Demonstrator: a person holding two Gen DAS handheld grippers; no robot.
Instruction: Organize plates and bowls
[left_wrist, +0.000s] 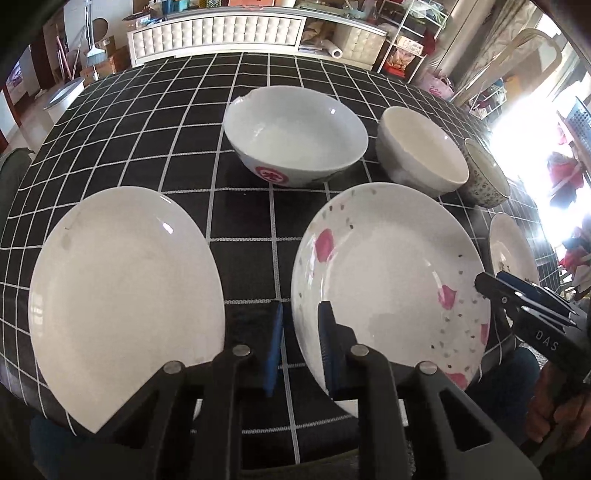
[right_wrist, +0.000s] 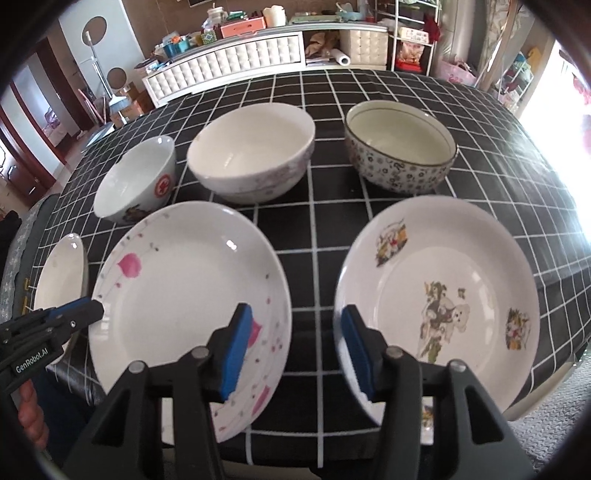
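Three plates lie along the near edge of the checked table: a plain white plate (left_wrist: 122, 295), a pink-flower plate (left_wrist: 388, 284) (right_wrist: 184, 302) and a cartoon-print plate (right_wrist: 439, 299). Behind them stand a white bowl with a red emblem (left_wrist: 295, 136) (right_wrist: 136, 181), a plain cream bowl (left_wrist: 421, 151) (right_wrist: 255, 147) and a dark-patterned bowl (right_wrist: 400, 147) (left_wrist: 485, 173). My left gripper (left_wrist: 301, 339) is open, its jaws astride the flower plate's left rim. My right gripper (right_wrist: 295, 343) is open over the gap between the flower and cartoon plates, holding nothing.
The table wears a black cloth with a white grid (left_wrist: 243, 206). A white tufted cabinet (right_wrist: 229, 62) and cluttered shelves stand beyond the far edge. The table's near edge lies just under both grippers.
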